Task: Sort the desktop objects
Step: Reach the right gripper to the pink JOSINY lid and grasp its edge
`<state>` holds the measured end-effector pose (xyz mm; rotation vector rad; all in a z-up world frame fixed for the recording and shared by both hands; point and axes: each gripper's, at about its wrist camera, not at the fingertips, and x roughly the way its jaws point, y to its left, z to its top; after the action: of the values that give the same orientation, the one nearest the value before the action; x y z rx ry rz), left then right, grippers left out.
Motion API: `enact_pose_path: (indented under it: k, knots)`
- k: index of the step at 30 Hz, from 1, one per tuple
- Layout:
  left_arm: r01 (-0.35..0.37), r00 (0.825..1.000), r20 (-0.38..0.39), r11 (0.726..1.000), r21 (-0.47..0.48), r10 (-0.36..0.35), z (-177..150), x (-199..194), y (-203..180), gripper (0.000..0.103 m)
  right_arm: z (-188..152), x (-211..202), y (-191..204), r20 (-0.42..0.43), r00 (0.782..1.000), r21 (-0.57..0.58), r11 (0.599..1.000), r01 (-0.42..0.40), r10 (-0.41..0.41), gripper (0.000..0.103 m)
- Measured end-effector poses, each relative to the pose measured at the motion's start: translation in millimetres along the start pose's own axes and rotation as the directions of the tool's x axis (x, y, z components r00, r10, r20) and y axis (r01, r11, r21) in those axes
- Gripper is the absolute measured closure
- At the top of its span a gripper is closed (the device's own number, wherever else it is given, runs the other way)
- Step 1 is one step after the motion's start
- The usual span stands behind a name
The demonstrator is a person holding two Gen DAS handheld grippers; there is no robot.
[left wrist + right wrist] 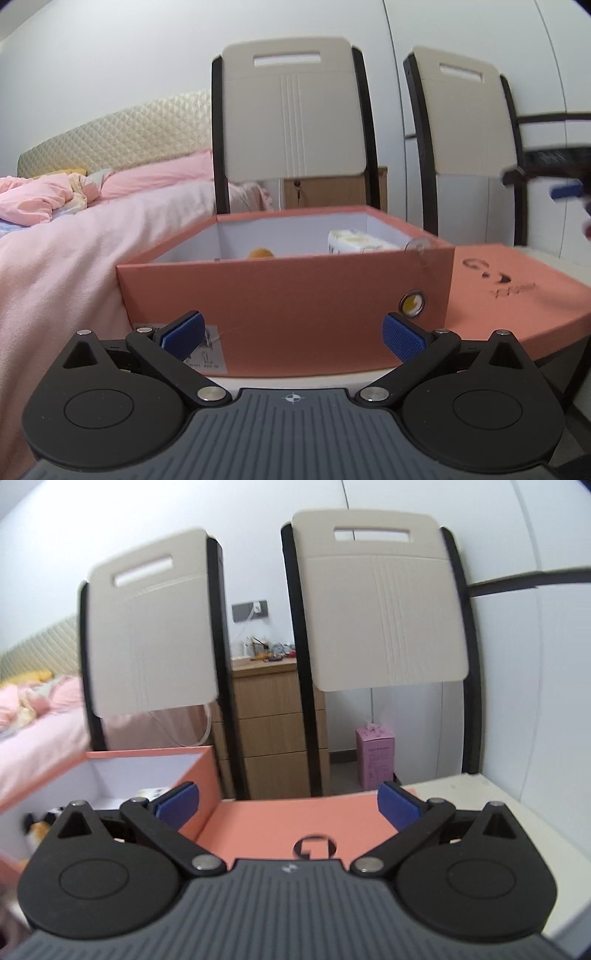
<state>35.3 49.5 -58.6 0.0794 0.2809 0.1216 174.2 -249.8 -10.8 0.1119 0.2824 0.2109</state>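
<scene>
An open salmon-pink box [280, 295] stands on the table right in front of my left gripper [293, 338], which is open and empty near the box's front wall. Inside the box I see a white pack [358, 242] and an orange object [260, 253]. The box's pink lid [517, 295] lies flat to its right. My right gripper [288, 805] is open and empty, held above the lid [303, 823], with the box [147, 771] to its left. A small plush item [37, 825] shows inside the box in the right wrist view. The right gripper shows blurred at the edge of the left wrist view [561, 184].
Two beige chair backs [291, 110] [465, 114] stand behind the table. A bed with pink bedding [92, 229] is on the left. A wooden drawer unit [273, 731] and a pink carton [375, 757] stand on the floor behind. The white table edge [517, 812] runs to the right.
</scene>
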Motion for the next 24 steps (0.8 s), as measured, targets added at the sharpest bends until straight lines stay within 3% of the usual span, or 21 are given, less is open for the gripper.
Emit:
enact_pose_path:
  k: [12,15,17,20,24]
  knots:
    - [0.0,0.998,0.067,1.0,-0.026,0.001,-1,-10,-6,0.0,-61,-100,7,0.092,0.995,-0.04,0.999,0.034,-0.031,0.0]
    - [0.003,0.997,0.072,1.0,-0.03,-0.001,-1,-11,-7,0.0,-69,-110,4,0.073,0.996,0.006,0.999,0.042,-0.042,0.0]
    - [0.001,0.997,0.072,1.0,-0.024,0.001,-2,-10,-8,0.0,-77,-113,-2,0.044,0.998,0.095,0.995,0.033,-0.038,0.0]
    - [0.003,0.998,0.069,1.0,-0.016,-0.002,-3,-9,-10,0.0,-94,-108,-22,-0.016,0.998,0.312,0.949,-0.056,0.064,0.0]
    - [0.004,0.998,0.064,1.0,0.0,-0.004,-5,-9,-13,0.0,-122,-88,-46,-0.102,0.977,0.569,0.817,-0.097,0.188,0.0]
